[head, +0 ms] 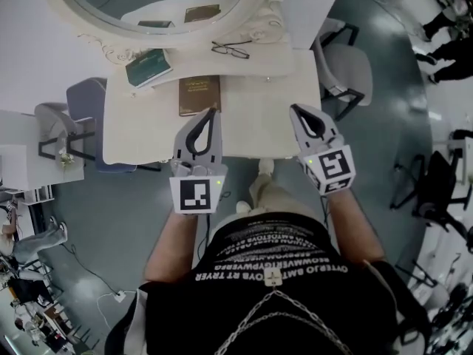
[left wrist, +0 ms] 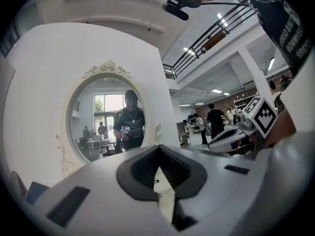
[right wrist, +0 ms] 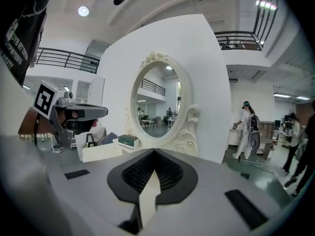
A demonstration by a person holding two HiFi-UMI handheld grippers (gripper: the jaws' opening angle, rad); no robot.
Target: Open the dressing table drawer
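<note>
Here the dressing table [head: 251, 124] stands at 12 o'clock from the person. In the head view its long axis runs from 9 to 3 o'clock and its front edge faces 6 o'clock; the drawer front is hidden from above. The left gripper [head: 212, 111] and right gripper [head: 295, 108] hover over that front edge, pointing toward 12 o'clock, each with its jaws pressed together on nothing. A brown book [head: 199, 95], its gilt lettering too small to read, lies at 11 o'clock from the left tips. A green book [head: 148, 66] and glasses [head: 230, 49] lie nearer the oval mirror [head: 148, 6]. The white print on the person's black shirt [head: 295, 302] cannot be read.
</note>
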